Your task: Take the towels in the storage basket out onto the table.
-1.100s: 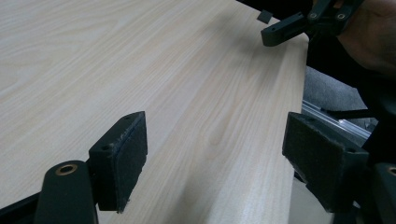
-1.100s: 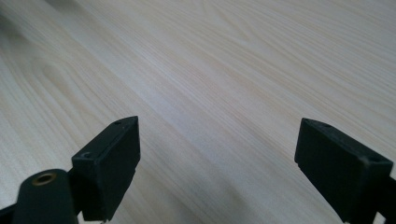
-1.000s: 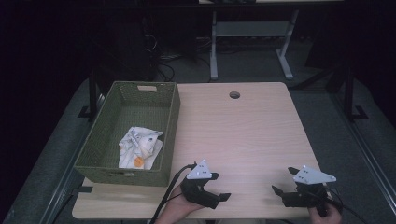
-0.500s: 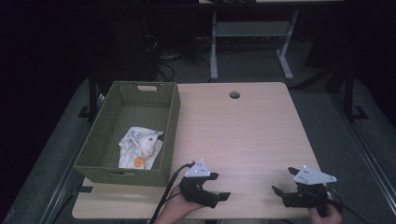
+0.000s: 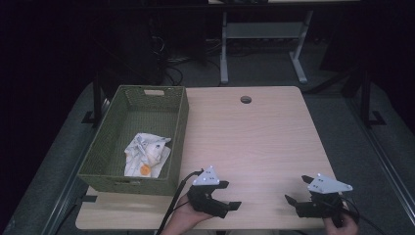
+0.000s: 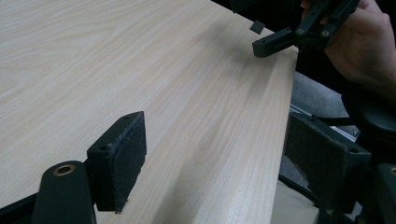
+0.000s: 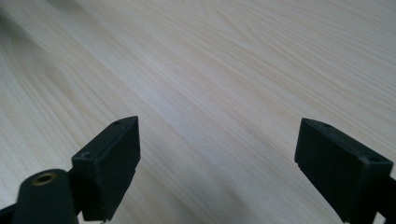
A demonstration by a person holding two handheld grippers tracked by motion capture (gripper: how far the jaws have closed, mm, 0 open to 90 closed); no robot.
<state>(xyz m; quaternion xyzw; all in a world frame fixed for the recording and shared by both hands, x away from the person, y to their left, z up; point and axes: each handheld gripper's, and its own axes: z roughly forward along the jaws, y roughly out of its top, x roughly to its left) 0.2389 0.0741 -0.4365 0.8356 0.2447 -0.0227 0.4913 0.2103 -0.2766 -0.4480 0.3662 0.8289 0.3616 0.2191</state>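
Observation:
Near the table's front edge, my left gripper (image 5: 232, 196) rests low over the light wooden table (image 5: 254, 142), its jaws wide apart and empty (image 6: 219, 154). At the front right corner my right gripper (image 5: 297, 190) is also open with nothing between its jaws (image 7: 224, 163). A green woven basket (image 5: 178, 142) stands on the table's left side and holds a crumpled white wrapper (image 5: 146, 153) with an orange spot. In the left gripper view, the right gripper's black jaw and the hand holding it (image 6: 359, 42) appear at the upper right.
A round cable hole (image 5: 245, 99) sits near the table's far edge. Beyond the table stand the legs of a white desk frame (image 5: 264, 44) on grey carpet. The table's front edge (image 6: 280, 121) runs close by the left gripper.

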